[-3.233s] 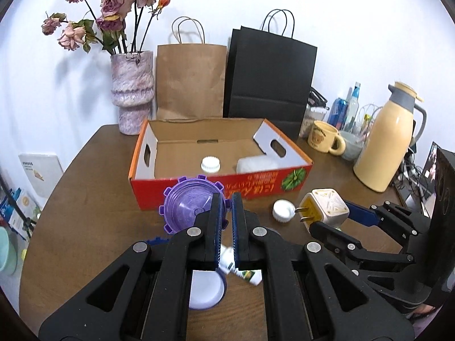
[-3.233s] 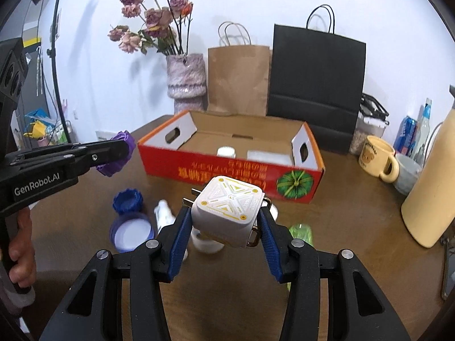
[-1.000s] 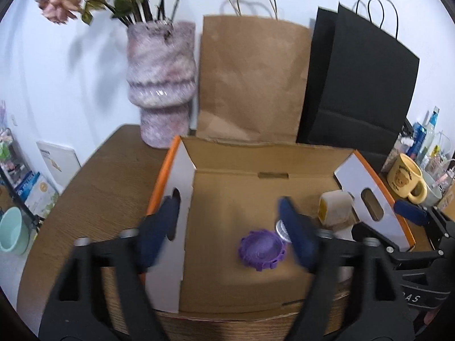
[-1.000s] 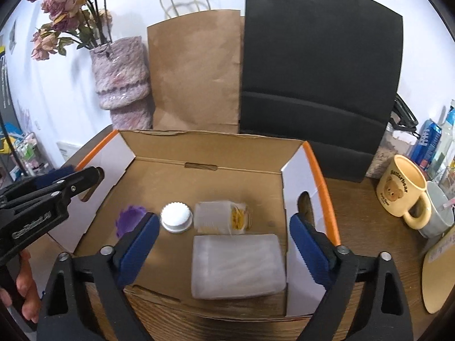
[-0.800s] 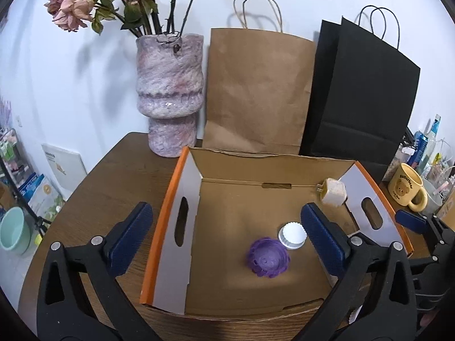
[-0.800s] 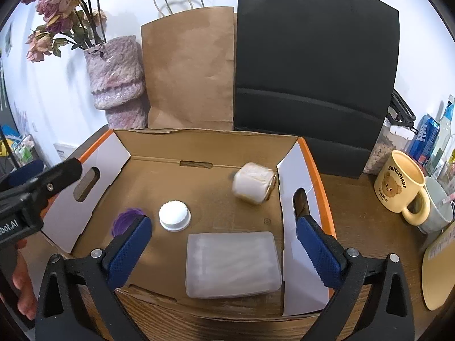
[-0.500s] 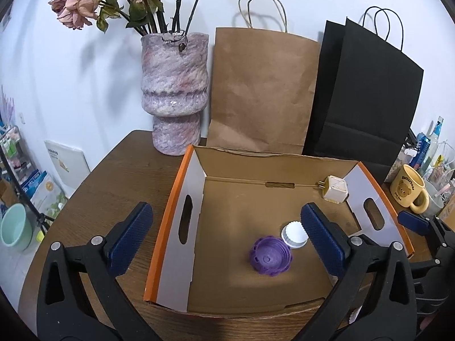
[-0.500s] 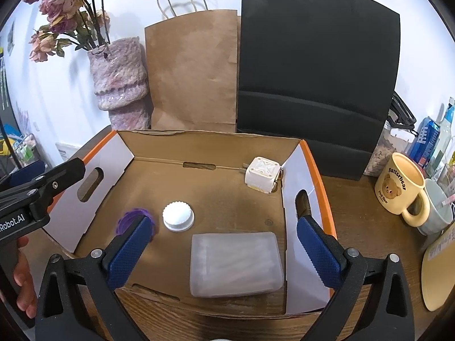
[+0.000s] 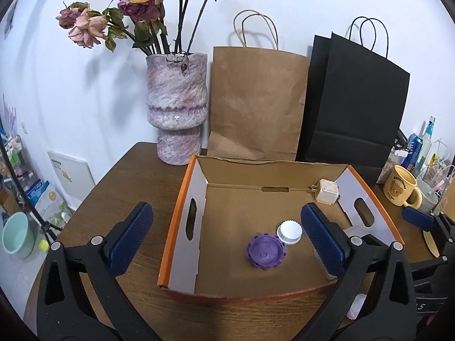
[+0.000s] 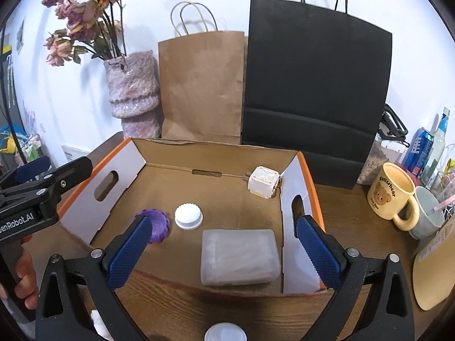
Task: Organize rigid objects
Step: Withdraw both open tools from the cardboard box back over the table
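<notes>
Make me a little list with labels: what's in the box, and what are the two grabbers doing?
box: cardboard box, open top, on the wooden table
inside: purple lid, white cap, white plug cube, frosted plastic case
plug cube spot: far right corner
left gripper: open, empty
right gripper: open, empty
behind box: vase, brown bag, black bag

box [image 10: 159, 159] open above, bags [image 10: 312, 85] behind
</notes>
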Action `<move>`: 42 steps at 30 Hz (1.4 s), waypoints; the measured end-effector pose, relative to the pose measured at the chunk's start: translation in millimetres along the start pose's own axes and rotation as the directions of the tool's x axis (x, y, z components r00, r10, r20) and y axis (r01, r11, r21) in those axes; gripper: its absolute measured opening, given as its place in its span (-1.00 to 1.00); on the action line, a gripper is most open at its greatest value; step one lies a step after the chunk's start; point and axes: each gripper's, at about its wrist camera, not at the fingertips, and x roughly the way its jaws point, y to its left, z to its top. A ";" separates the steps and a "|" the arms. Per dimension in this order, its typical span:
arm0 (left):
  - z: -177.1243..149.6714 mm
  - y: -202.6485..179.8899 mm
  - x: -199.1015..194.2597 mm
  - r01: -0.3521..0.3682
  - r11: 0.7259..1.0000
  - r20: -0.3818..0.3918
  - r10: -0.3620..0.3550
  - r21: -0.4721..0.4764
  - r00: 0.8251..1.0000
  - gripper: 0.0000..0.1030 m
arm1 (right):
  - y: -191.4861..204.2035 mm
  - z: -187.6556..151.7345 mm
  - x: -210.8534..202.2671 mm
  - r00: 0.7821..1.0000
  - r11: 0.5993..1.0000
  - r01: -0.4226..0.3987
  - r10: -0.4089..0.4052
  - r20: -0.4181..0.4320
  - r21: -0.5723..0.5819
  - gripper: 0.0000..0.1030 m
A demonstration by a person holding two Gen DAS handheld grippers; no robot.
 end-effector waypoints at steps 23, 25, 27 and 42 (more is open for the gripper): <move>-40.1 4.2 -70.9 0.024 0.997 0.051 -0.027 0.070 0.998 1.00 | 7.9 -44.7 -83.1 0.999 1.000 0.003 -0.002 0.054 -0.029 1.00; -43.4 5.1 -75.9 0.025 0.997 0.051 -0.028 0.073 0.998 1.00 | 9.3 -49.7 -89.1 0.998 0.999 0.004 -0.003 0.056 -0.033 1.00; -47.8 6.0 -81.3 0.024 0.997 0.049 -0.027 0.074 0.998 1.00 | 10.5 -53.7 -94.5 0.998 0.999 0.004 -0.002 0.058 -0.036 1.00; -91.6 12.7 -110.0 0.040 0.995 0.015 -0.041 0.087 0.999 1.00 | 8.0 -107.4 -118.3 1.000 1.000 0.001 -0.001 0.016 -0.012 1.00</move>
